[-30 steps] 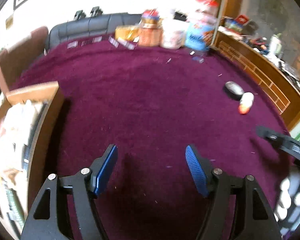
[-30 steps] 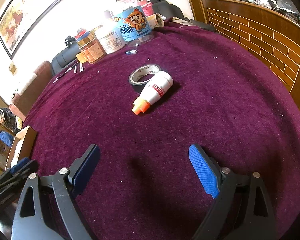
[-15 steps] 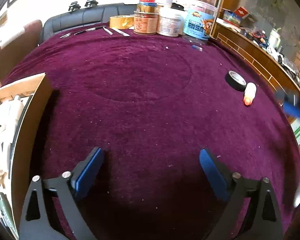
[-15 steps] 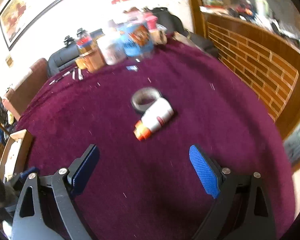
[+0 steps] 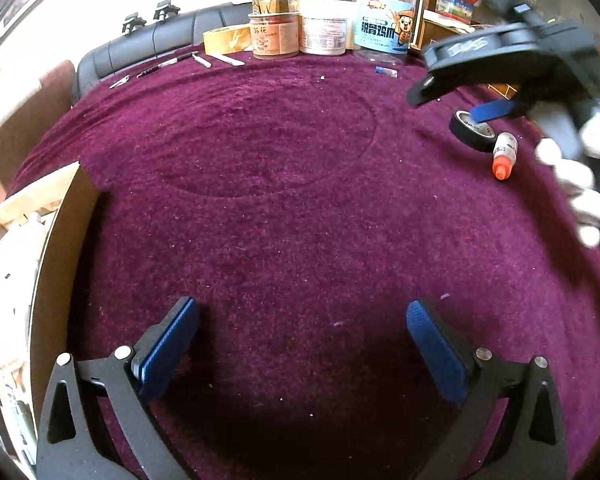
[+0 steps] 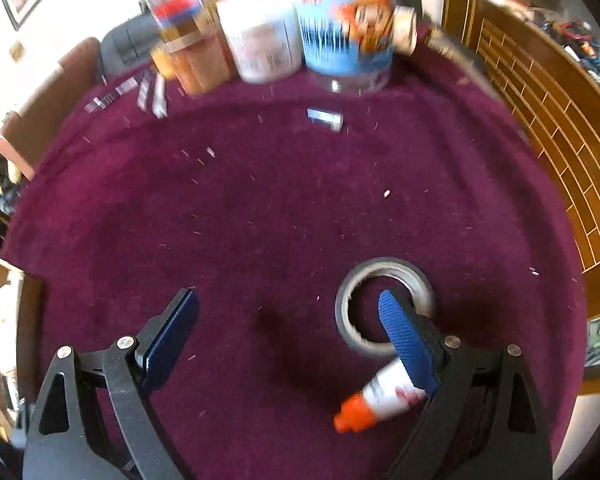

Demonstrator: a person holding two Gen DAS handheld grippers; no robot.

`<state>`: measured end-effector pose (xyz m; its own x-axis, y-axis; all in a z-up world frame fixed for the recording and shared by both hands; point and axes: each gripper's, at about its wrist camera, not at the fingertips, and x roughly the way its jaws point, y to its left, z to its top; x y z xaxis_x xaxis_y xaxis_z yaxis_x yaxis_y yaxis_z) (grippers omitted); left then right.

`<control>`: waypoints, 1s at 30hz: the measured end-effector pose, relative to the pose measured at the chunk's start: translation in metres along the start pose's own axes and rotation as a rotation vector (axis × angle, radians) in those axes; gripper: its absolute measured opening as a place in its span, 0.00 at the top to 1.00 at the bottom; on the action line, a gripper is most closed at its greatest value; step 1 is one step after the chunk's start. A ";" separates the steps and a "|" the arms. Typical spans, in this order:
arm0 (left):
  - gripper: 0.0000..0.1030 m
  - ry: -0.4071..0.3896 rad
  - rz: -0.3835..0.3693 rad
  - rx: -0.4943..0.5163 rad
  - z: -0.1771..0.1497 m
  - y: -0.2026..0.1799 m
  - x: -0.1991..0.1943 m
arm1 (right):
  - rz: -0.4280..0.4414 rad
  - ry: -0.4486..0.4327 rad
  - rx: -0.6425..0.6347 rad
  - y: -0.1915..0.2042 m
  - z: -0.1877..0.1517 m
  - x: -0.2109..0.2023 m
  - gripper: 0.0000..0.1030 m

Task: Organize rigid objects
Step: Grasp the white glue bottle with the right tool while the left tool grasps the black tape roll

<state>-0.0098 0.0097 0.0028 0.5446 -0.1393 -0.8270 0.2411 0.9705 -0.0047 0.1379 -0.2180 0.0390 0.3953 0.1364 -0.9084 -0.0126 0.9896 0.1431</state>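
Note:
A black tape roll (image 5: pixel 466 139) (image 6: pixel 343 312) lies flat on the purple tablecloth, touching a white bottle with an orange cap (image 5: pixel 504 151) (image 6: pixel 384 394) on its side. My right gripper (image 6: pixel 288 300) hovers open over them. Its right finger sits over the roll's hole and the bottle's body; nothing is between the pads. In the left wrist view a gloved hand (image 5: pixel 580 184) holds it above the roll. My left gripper (image 5: pixel 300 312) is near the table's front, its jaws opening over bare cloth.
An open cardboard box (image 5: pixel 56 240) with pale items stands at the left edge. Jars and tubs (image 5: pixel 324 28) (image 6: pixel 344 36), a tan tape roll (image 5: pixel 226 40), pens (image 5: pixel 220 58) and a small blue item (image 6: pixel 324 117) line the back. A wooden rail (image 6: pixel 560 160) borders the right.
My right gripper has swept forward until it hangs over the tape roll and bottle, and now shows in the left wrist view. My left jaws have spread wider.

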 end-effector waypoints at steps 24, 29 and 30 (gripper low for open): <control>0.02 -0.021 -0.049 -0.031 0.001 0.007 -0.002 | 0.044 -0.207 0.160 -0.049 -0.109 -0.083 0.16; 0.13 0.019 -0.024 -0.048 0.001 0.008 -0.008 | -0.016 -0.181 0.209 -0.041 -0.076 -0.042 0.42; 0.13 0.020 -0.038 -0.060 0.003 0.009 -0.012 | -0.033 -0.177 0.212 -0.042 -0.073 -0.035 0.47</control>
<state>-0.0121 0.0192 0.0139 0.5196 -0.1727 -0.8368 0.2119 0.9748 -0.0696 0.0570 -0.2606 0.0363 0.5467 0.0757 -0.8339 0.1885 0.9592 0.2106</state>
